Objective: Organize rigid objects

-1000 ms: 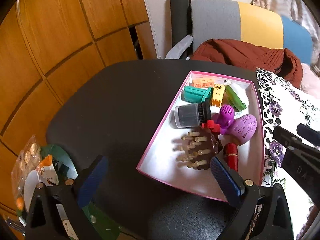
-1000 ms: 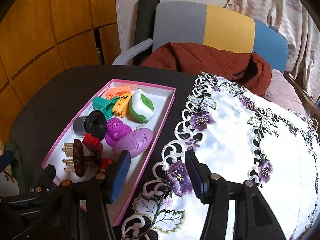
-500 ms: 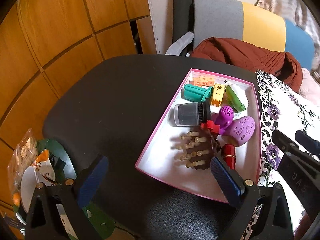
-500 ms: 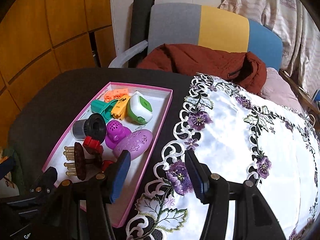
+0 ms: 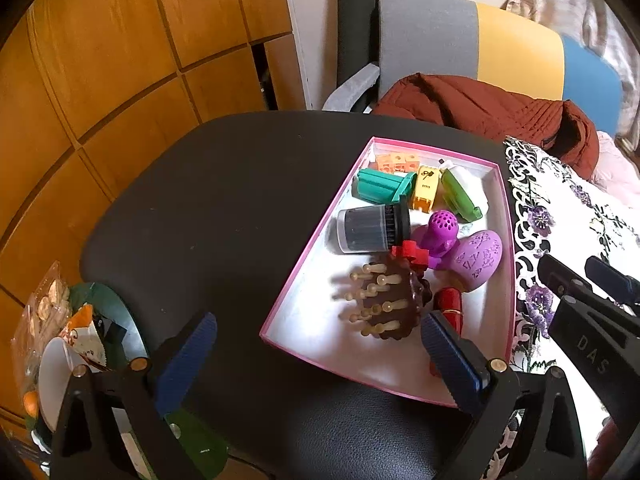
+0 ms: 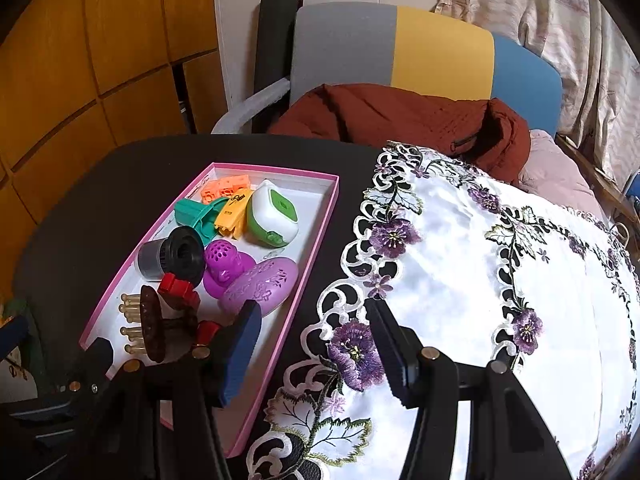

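Note:
A pink-rimmed white tray (image 5: 298, 280) (image 6: 316, 248) lies on the black table. In it are a brown peg brush (image 5: 394, 306) (image 6: 154, 328), a grey-black cylinder (image 5: 370, 230) (image 6: 172, 258), a purple egg (image 5: 478, 258) (image 6: 262, 284), a purple perforated piece (image 5: 438, 232), a green-white box (image 6: 272, 216), teal (image 5: 380, 186), yellow (image 5: 426, 190) and orange (image 5: 396, 162) blocks, and a red tube (image 5: 450, 304). My left gripper (image 5: 318, 360) hovers open over the tray's near corner, holding nothing. My right gripper (image 6: 316, 348) is open and empty above the tray's right rim and the cloth.
A white embroidered cloth (image 6: 480, 280) covers the table's right half. Behind stands a grey, yellow and blue chair (image 6: 400, 52) with a rust-red jacket (image 6: 400, 120) on it. Wooden panels (image 5: 100, 60) line the left. Snack bags and a bowl (image 5: 52, 340) sit low left.

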Available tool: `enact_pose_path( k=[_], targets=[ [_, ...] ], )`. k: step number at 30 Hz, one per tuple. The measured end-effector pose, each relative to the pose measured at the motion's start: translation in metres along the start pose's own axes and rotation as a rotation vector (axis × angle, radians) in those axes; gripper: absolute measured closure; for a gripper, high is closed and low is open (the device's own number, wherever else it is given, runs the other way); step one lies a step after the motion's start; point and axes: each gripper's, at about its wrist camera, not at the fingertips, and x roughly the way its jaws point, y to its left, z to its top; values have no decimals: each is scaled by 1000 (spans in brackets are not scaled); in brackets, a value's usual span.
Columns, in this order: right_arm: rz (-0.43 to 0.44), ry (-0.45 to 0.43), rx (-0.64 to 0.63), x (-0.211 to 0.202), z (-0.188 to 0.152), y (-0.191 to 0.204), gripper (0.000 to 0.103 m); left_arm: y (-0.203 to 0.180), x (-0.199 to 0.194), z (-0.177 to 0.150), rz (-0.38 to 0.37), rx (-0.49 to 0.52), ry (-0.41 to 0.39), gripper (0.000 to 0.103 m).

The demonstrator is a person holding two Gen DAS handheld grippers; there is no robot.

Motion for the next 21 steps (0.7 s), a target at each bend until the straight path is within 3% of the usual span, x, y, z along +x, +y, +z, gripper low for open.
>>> enact_pose_path(
  k=[21],
  targets=[
    [14,8,5,3,-1,0,46,0,4,-2,-21,-17,14,0]
  ],
)
